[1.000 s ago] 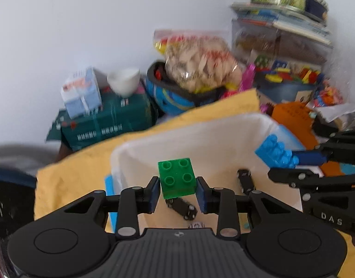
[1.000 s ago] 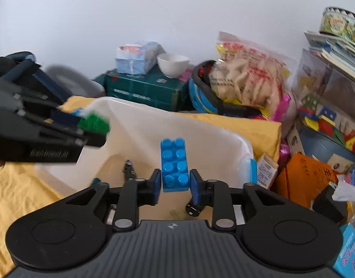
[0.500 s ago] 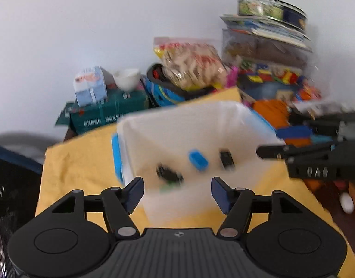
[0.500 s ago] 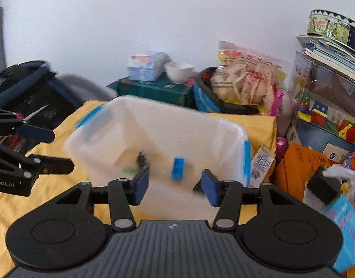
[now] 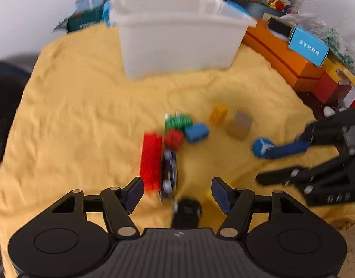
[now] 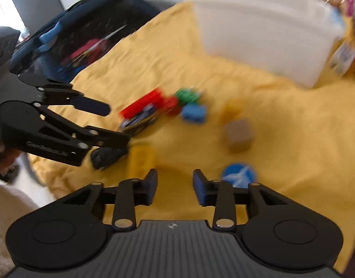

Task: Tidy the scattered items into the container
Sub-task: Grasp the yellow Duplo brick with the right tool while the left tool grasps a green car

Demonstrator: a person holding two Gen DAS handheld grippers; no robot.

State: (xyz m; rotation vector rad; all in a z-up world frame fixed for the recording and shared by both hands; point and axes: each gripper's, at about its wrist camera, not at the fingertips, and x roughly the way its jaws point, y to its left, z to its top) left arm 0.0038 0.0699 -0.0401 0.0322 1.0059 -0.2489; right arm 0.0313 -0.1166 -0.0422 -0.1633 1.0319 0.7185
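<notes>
Your left gripper (image 5: 177,191) is spread and empty over the toy car (image 5: 169,173); your right gripper (image 6: 174,185), jaws just narrowed, pinches nothing. Blocks (image 5: 151,162) lie near, bin (image 5: 177,39) far.

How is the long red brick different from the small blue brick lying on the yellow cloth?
The long red brick is a tall bar, while the small blue brick is short and squat. The red one lies right beside a toy car; the blue one lies against the green brick. Both lie loose on the yellow cloth, outside the white container.
</notes>
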